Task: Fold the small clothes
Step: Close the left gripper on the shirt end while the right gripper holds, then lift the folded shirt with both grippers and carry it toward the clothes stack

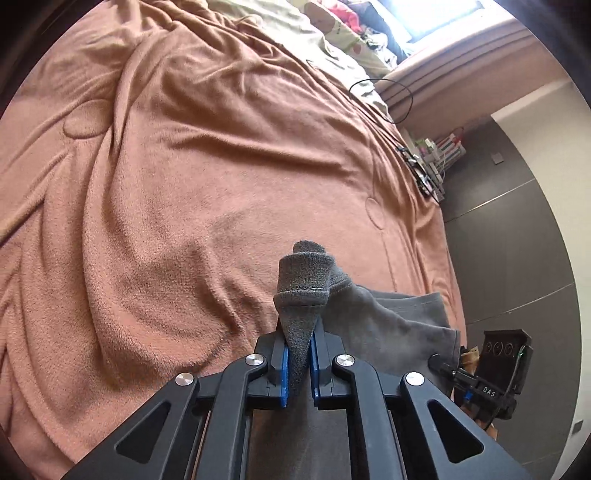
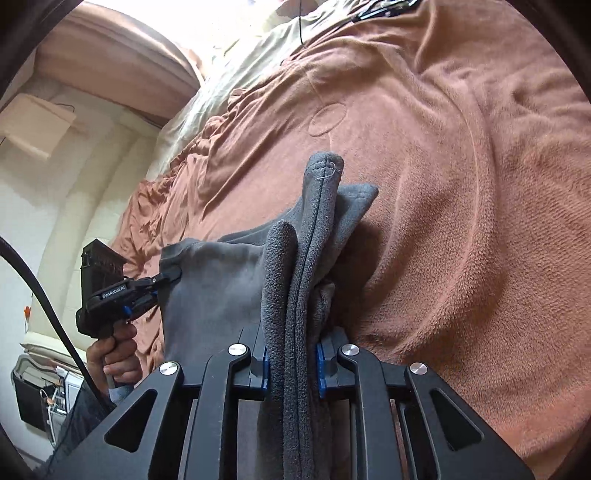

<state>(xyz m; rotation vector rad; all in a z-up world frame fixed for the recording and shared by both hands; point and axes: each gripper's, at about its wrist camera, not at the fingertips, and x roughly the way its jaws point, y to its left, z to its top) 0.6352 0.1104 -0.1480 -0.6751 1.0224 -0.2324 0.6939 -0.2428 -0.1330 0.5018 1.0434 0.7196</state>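
A wide bed is seen beyond both tongs, covered by a rumpled salmon-pink fleece blanket [image 1: 192, 192], with a pale green printed sheet [image 1: 295, 33] at its far end. A small dark grey knitted garment [image 2: 221, 288] is held up above the blanket, stretched between the two tongs and not yet laid flat. No finished fold is shown; the folding is judged to be at an early stage. The left tongs [image 1: 299, 365] are clamped on one bunched grey edge. The right tongs [image 2: 293, 369] are clamped on a thicker gathered bundle, whose seamed tip is raised past them.
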